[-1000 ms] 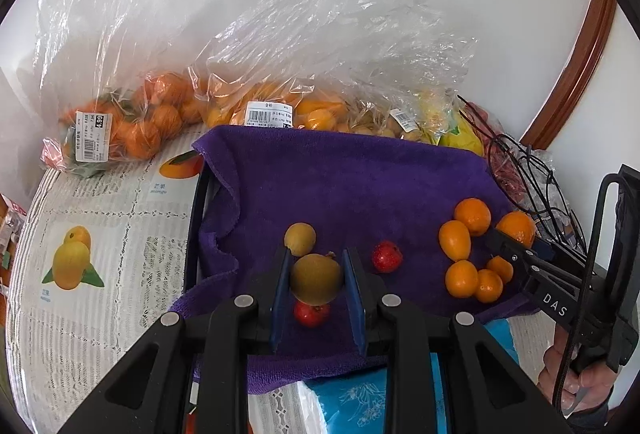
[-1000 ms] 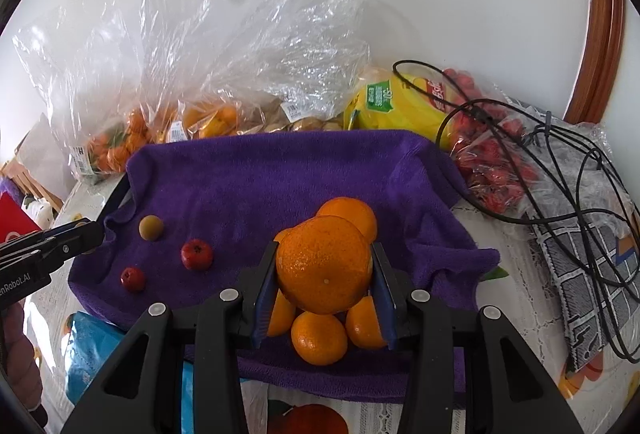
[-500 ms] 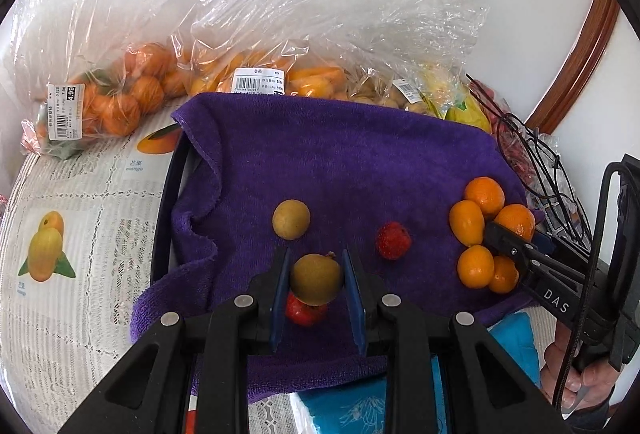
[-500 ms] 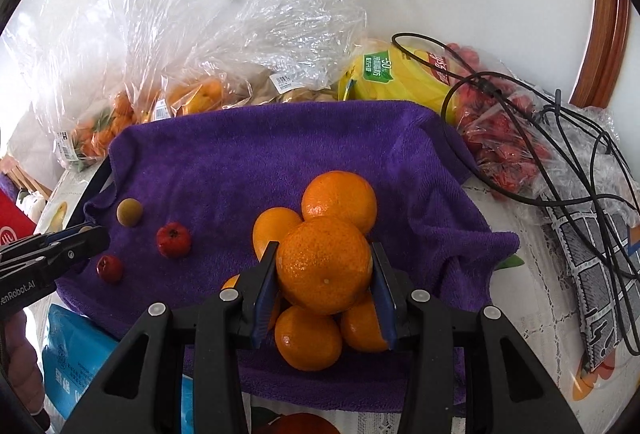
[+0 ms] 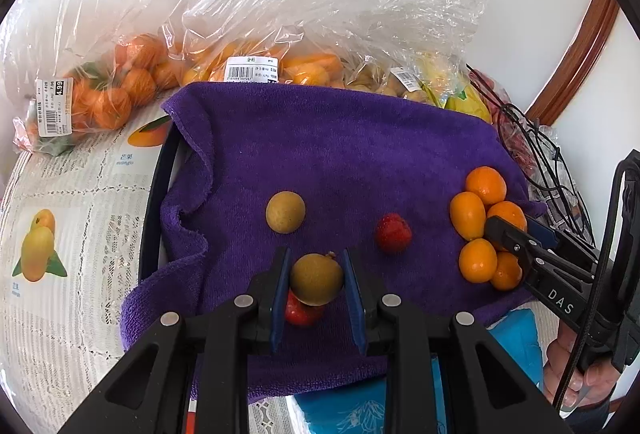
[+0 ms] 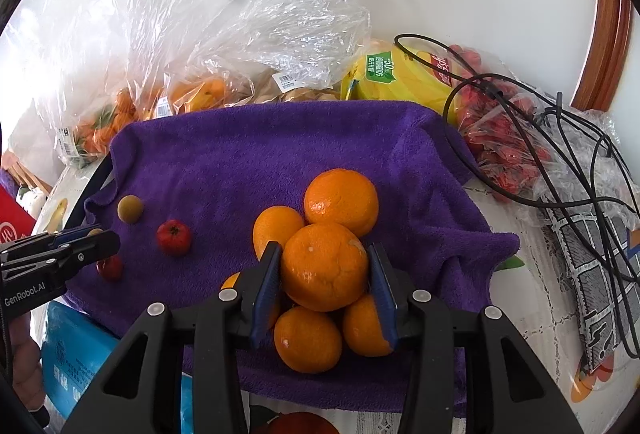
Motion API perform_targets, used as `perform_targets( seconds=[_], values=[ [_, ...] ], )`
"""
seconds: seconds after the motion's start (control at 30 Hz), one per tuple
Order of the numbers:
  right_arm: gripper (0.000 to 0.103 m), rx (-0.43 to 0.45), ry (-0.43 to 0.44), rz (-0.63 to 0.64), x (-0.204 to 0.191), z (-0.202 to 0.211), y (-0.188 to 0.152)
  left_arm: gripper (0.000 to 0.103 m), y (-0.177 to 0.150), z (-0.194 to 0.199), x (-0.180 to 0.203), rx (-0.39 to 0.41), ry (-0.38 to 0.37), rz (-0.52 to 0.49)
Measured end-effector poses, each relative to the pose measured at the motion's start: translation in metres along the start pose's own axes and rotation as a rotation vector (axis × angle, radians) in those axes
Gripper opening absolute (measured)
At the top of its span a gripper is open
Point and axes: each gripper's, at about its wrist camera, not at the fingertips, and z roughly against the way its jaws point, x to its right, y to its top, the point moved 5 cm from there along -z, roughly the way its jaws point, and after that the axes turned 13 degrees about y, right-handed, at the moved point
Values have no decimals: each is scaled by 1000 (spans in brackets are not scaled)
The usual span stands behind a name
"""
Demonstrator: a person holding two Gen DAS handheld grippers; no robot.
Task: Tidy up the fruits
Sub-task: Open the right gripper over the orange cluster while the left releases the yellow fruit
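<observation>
A purple towel (image 5: 340, 154) covers a tray. My left gripper (image 5: 315, 276) is shut on a brown round fruit (image 5: 316, 279), held just above a small red fruit (image 5: 300, 310) near the towel's front edge. A second brown fruit (image 5: 285, 212) and another red fruit (image 5: 393, 233) lie beyond. My right gripper (image 6: 325, 268) is shut on an orange (image 6: 324, 266), low over a cluster of oranges (image 6: 341, 202) at the towel's right. The cluster also shows in the left wrist view (image 5: 478, 218).
Clear plastic bags of oranges (image 5: 108, 90) and other fruit (image 5: 304, 66) line the back wall. A yellow pack (image 6: 396, 74), a bag of red fruit (image 6: 500, 138) and black cables (image 6: 560, 138) lie at right. A blue pack (image 6: 76, 358) sits at the front.
Both grippers have moved lower and closer to the towel with their fruit. The orange now hangs just over the cluster; the brown fruit is near the front red fruit.
</observation>
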Motion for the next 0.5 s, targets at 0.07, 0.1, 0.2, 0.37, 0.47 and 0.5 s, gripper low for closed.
perform_targets(
  seconds=[0.07,0.1,0.2,0.37,0.47,0.5],
  values=[
    [44,-3,-1,-1,0,0,0,25,0,0,0,-2,0,-4],
    [44,-2,-1,-2,0,0,0,25,0,0,1,-2,-1,-5],
    [44,9,-2,0,-1,5,2,25,0,2,0,1,2,-4],
    [44,16,-8,15,-7,16,5,35,1,10,-1,-5,11,-4],
    [46,21,-13,33,-14,25,6,41,1,20,-3,5,9,1],
    [47,25,-16,41,-16,29,7,43,1,25,-3,12,10,3]
  ],
)
